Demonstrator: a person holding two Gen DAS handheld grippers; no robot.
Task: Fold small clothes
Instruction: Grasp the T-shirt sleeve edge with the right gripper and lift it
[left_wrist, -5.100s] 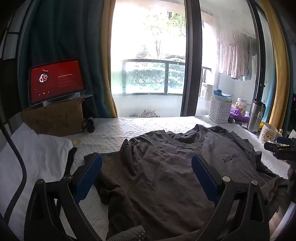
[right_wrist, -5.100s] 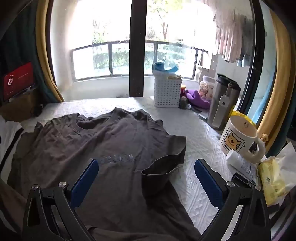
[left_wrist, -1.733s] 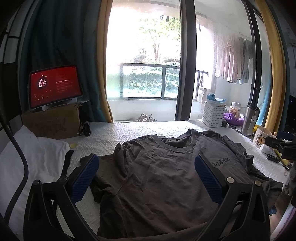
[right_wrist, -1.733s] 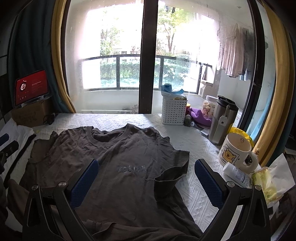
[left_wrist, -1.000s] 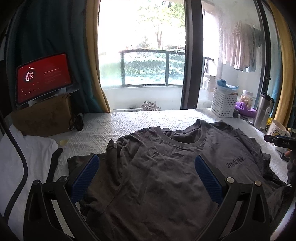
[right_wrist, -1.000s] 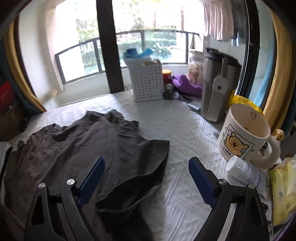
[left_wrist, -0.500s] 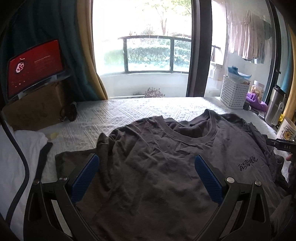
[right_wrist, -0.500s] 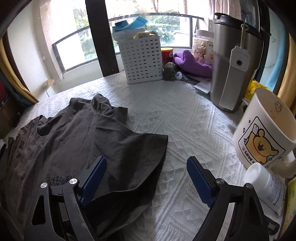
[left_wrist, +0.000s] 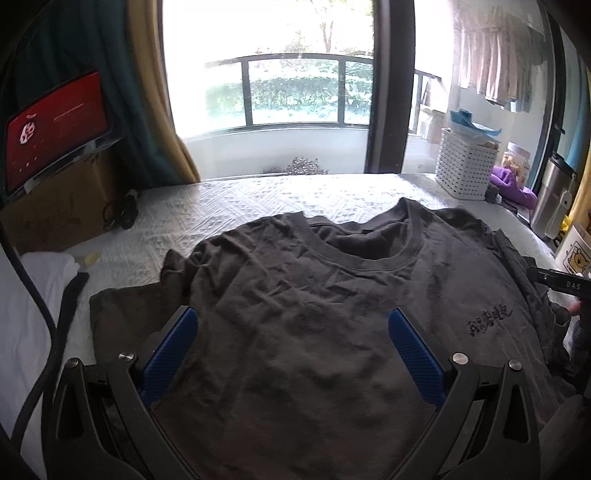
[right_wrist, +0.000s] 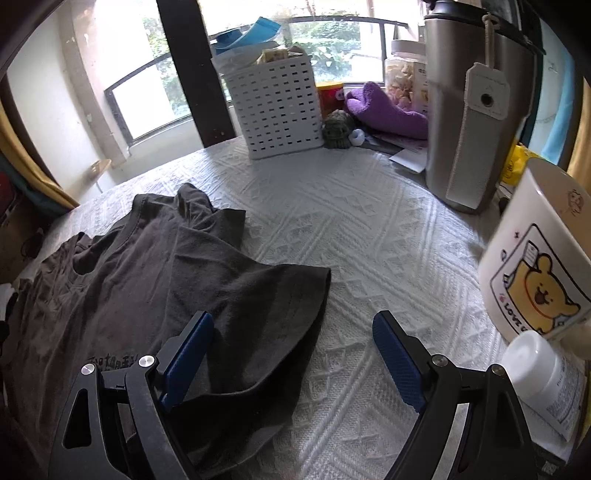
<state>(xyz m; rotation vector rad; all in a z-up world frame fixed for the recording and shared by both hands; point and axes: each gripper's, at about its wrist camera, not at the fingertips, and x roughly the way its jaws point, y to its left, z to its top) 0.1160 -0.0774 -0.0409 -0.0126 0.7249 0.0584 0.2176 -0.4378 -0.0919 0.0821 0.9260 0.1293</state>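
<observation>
Grey T-shirt (right_wrist: 147, 288) lies flat, so with both the left gripper (left_wrist: 291, 350) and right gripper (right_wrist: 291, 354) gaping empty, pinch its sleeve (right_wrist: 280, 306) hem at lower centre first.

Pretty bright room, daylight pouring in through a big window (left_wrist: 288, 88) with a dark frame post (left_wrist: 388, 85) and a balcony railing (left_wrist: 295, 59) outside, green hedge beyond. Yellow curtain (left_wrist: 155, 85) over a dark teal one (left_wrist: 74, 48) on the left. The work surface is covered in a white quilted cloth (right_wrist: 369, 229). Laundry (left_wrist: 495, 77) hangs out on the right.
</observation>
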